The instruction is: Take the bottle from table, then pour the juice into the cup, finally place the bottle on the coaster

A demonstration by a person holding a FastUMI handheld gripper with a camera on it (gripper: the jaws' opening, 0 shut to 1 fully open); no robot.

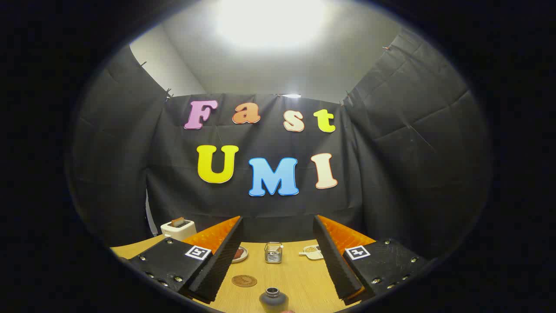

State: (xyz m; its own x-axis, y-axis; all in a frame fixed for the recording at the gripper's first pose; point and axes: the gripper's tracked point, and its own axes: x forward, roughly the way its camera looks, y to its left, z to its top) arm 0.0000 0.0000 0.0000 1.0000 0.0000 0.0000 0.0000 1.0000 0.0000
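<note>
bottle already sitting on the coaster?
No: the bottle stands on the table between the open gripper's fingers, apart from the round coaster lying beyond it.

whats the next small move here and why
Probably lower the gripper toward the bottle so its open fingers come down either side of it. The bottle stands upright on the table, nearer than the fingertips and ungrasped, with the coaster and cup waiting beyond.
</note>
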